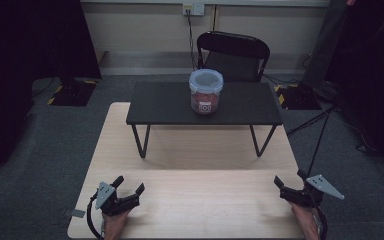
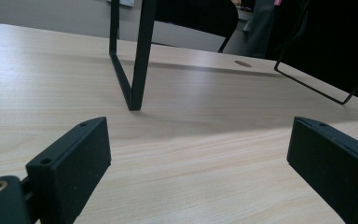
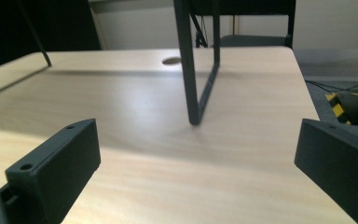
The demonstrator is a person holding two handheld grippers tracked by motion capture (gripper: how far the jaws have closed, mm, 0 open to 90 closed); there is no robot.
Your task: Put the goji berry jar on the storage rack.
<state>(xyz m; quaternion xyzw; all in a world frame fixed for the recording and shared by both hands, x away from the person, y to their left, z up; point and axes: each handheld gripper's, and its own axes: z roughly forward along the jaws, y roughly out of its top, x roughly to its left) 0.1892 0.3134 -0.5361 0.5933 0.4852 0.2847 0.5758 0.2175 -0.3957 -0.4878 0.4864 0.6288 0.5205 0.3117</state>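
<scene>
A clear plastic jar (image 1: 206,91) with a white lid and red contents stands on a small black raised shelf (image 1: 155,105) at the far half of the light wooden table (image 1: 190,150). My left gripper (image 1: 128,185) rests near the table's front left corner, jaws wide apart and nothing between them. At the front right edge, my right gripper (image 1: 289,181) is likewise open and holds nothing. In the left gripper view, the left gripper (image 2: 200,158) looks toward a black shelf leg (image 2: 137,70). The right gripper (image 3: 198,163) faces the other shelf leg (image 3: 193,79).
A black chair (image 1: 233,55) stands behind the table. Stand bases with yellow-black tape (image 1: 70,92) sit on the grey floor at both far sides, and cables (image 1: 325,120) run across the floor at the right. Dark curtains hang at left and right.
</scene>
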